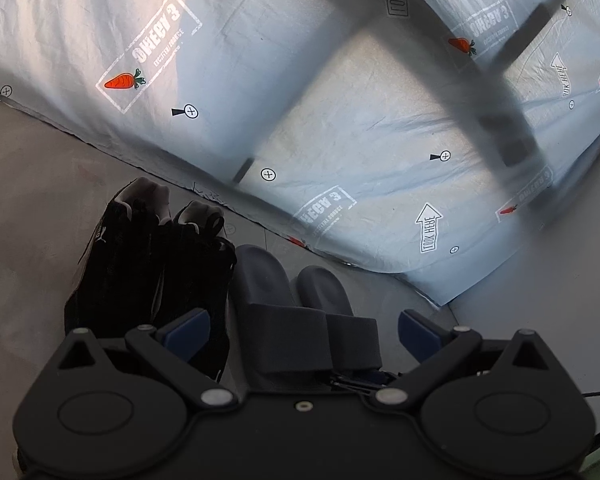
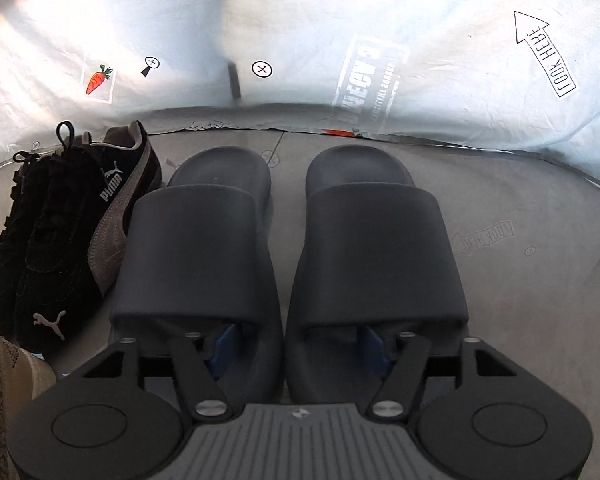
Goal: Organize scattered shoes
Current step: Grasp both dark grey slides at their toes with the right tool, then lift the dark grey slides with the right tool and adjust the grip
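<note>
Two dark grey slides, one point(image 2: 196, 248) left and one point(image 2: 380, 248) right, stand side by side on the grey floor, toes toward me. My right gripper point(image 2: 299, 345) is open. One blue pad point(image 2: 224, 344) reaches under the left slide's strap and the other under the right slide's strap. The slides' inner walls lie between the pads, which do not press on them. A pair of black suede sneakers point(image 2: 68, 232) stands just left of the slides. In the left wrist view my left gripper point(image 1: 302, 334) hovers open behind the slides point(image 1: 264, 276) and sneakers point(image 1: 148, 264), holding nothing.
A pale printed sheet point(image 2: 340, 20) with carrots and arrows rises behind the row of shoes like a wall. A tan shoe point(image 2: 4, 380) shows at the lower left edge. A blurred dark frame point(image 1: 500, 112) crosses the upper right of the left wrist view.
</note>
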Action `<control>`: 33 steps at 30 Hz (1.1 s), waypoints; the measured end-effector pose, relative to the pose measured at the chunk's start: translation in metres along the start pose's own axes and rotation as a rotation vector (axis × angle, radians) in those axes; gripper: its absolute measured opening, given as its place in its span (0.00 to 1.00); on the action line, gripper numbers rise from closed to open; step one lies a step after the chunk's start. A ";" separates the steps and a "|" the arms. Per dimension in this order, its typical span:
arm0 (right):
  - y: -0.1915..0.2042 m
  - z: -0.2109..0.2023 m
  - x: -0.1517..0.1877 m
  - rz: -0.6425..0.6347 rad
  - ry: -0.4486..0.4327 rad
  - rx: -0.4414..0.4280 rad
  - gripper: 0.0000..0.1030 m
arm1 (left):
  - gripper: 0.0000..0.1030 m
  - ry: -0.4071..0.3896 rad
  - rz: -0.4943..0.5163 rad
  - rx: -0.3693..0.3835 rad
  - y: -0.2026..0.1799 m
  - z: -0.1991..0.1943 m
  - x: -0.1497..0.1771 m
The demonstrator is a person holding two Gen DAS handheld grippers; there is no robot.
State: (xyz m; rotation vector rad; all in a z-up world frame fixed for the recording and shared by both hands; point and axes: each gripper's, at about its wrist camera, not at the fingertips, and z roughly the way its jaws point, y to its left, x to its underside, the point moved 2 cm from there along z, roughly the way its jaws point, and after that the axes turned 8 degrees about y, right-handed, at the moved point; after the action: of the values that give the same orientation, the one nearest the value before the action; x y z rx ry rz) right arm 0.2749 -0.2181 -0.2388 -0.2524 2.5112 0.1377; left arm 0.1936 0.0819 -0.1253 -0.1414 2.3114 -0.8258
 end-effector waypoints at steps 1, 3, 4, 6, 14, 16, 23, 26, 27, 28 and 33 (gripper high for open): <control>-0.001 0.001 0.000 -0.017 -0.012 -0.013 0.71 | 0.99 0.008 0.003 -0.003 0.001 0.003 0.000; -0.002 0.002 0.001 -0.037 -0.035 -0.026 0.70 | 0.99 0.018 0.005 -0.010 0.002 0.008 -0.002; -0.001 0.001 0.001 -0.046 -0.052 -0.033 0.65 | 0.99 0.021 0.004 -0.014 0.002 0.010 -0.003; 0.000 0.000 0.002 -0.061 -0.079 -0.058 0.41 | 0.99 0.022 0.004 -0.018 0.002 0.014 -0.006; 0.012 -0.015 -0.006 0.001 -0.222 0.014 0.15 | 0.99 -0.015 0.025 -0.023 0.000 0.010 -0.011; 0.012 -0.027 -0.013 -0.003 -0.273 0.036 0.15 | 0.99 -0.020 0.019 -0.017 -0.001 0.008 -0.012; 0.006 -0.062 -0.026 0.010 -0.337 0.049 0.08 | 0.99 -0.110 0.036 0.024 -0.016 -0.020 -0.016; 0.012 -0.094 -0.024 -0.033 -0.403 0.099 0.10 | 0.99 -0.166 0.060 0.033 -0.024 -0.039 -0.015; 0.013 -0.102 -0.024 -0.042 -0.411 0.110 0.10 | 0.99 -0.178 0.066 0.030 -0.025 -0.044 -0.013; 0.013 -0.107 -0.023 -0.045 -0.412 0.113 0.10 | 0.99 -0.189 0.070 0.027 -0.026 -0.048 -0.011; 0.002 -0.106 -0.014 0.004 -0.350 0.054 0.10 | 0.99 -0.157 0.032 0.062 -0.025 -0.063 0.010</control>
State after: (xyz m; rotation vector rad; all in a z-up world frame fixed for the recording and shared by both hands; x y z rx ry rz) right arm 0.2261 -0.2304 -0.1446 -0.1827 2.1644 0.1052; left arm 0.1433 0.0918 -0.0798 -0.1366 2.1339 -0.8384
